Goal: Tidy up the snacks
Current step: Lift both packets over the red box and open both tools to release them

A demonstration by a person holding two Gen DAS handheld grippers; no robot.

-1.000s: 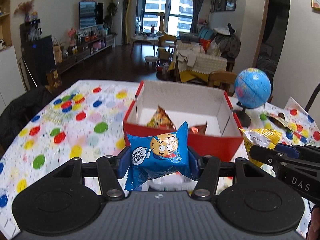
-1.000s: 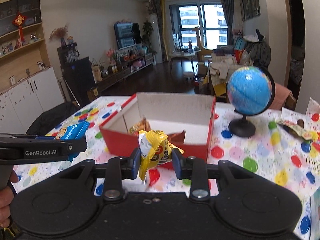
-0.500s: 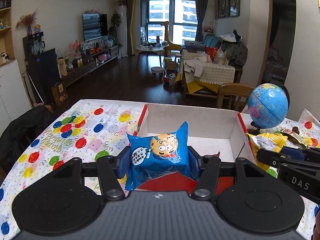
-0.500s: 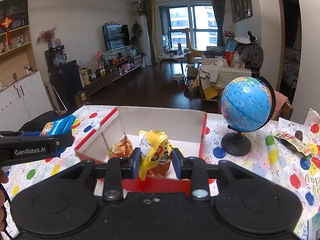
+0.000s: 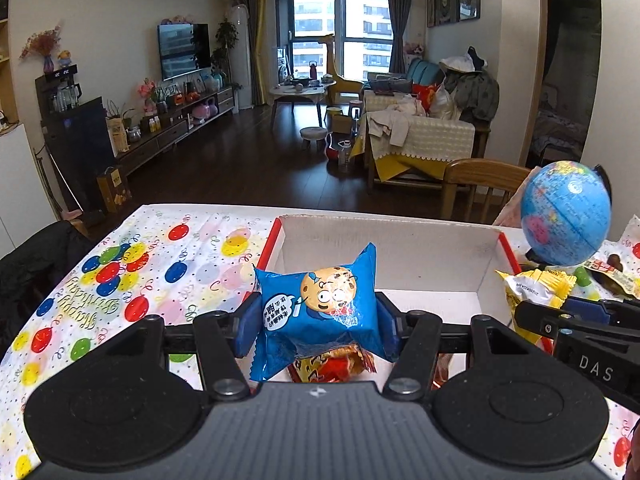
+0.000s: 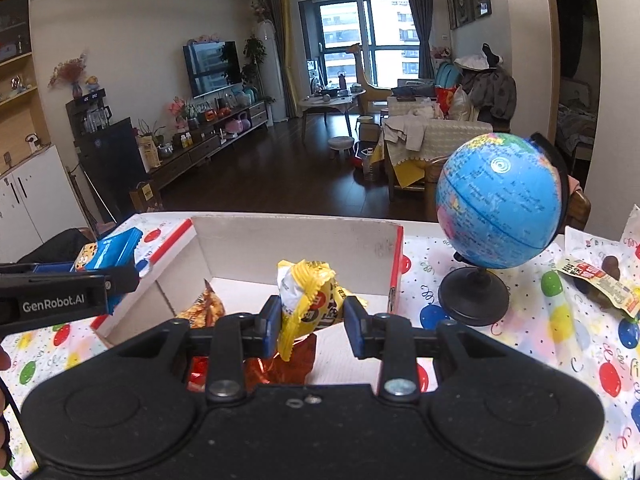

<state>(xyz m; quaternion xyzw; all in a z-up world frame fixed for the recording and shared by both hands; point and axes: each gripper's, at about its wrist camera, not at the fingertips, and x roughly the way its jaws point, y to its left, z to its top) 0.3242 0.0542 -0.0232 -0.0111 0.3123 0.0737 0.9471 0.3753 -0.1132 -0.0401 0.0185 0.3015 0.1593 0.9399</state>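
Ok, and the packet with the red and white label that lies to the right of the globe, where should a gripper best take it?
Take the packet across its narrow width, near the middle, coming down from above. It lies flat and long on the tablecloth, so a sideways approach would probably just push it.

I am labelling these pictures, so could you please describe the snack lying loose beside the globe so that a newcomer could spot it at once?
Find the blue globe on its black stand, to the right of the red box. Just right of the globe, flat on the balloon-print cloth, lies an olive-brown packet with a red-and-white label. Unlike the blue packet and the yellow packet, no tongs hold it, and it lies outside the box.
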